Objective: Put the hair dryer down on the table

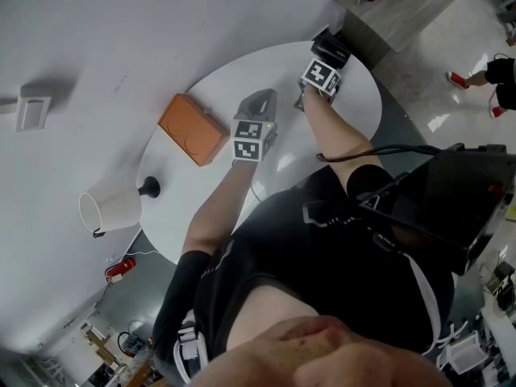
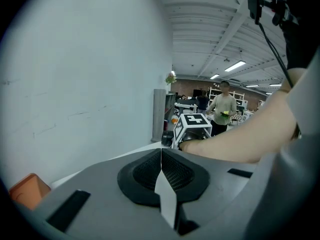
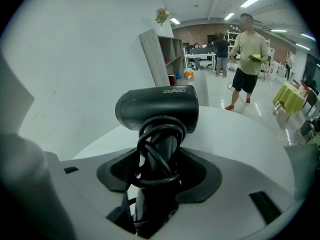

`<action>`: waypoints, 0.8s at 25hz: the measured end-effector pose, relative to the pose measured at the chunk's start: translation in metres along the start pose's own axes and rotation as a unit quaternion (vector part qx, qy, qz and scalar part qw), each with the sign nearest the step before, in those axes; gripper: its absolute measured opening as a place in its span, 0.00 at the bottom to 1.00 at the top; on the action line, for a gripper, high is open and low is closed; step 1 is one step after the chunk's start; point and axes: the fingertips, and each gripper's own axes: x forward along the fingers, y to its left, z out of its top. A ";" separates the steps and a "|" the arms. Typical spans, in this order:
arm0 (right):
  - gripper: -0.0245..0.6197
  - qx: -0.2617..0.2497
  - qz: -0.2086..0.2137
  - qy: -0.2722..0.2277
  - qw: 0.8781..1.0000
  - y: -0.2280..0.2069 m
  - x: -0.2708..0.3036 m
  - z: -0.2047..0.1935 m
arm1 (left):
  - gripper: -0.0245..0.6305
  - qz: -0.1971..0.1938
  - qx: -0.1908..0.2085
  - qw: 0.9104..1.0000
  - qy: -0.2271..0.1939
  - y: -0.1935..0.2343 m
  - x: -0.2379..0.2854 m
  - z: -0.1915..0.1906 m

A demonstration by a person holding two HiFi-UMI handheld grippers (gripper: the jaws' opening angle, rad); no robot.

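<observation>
The black hair dryer (image 3: 157,109) has its cord wound round the handle, and that handle sits between the jaws of my right gripper (image 3: 160,159), which is shut on it. In the head view the hair dryer (image 1: 330,49) hangs over the far side of the round white table (image 1: 242,71), just past my right gripper (image 1: 324,61). My left gripper (image 1: 260,99) is over the middle of the table, shut with nothing in it. In the left gripper view its pads (image 2: 150,171) meet, and the right gripper's marker cube (image 2: 194,124) shows beyond.
An orange box (image 1: 192,129) lies on the table's left part. A lamp with a white shade (image 1: 109,210) stands at the near left edge. A grey shelf unit (image 3: 165,59) stands beyond the table against the wall. A person (image 3: 247,59) stands farther off.
</observation>
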 end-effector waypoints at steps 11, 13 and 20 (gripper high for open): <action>0.43 0.014 -0.034 0.013 0.999 -0.002 0.004 -0.001 | 0.09 0.025 -0.016 0.999 -0.012 0.001 -0.010 0.004; 0.43 0.012 -0.038 0.013 0.999 -0.003 0.005 0.000 | 0.09 0.031 -0.019 0.999 -0.010 0.000 -0.014 0.002; 0.44 0.004 -0.036 0.013 0.999 -0.001 0.004 0.000 | 0.09 0.052 -0.029 0.998 -0.012 0.005 -0.030 -0.004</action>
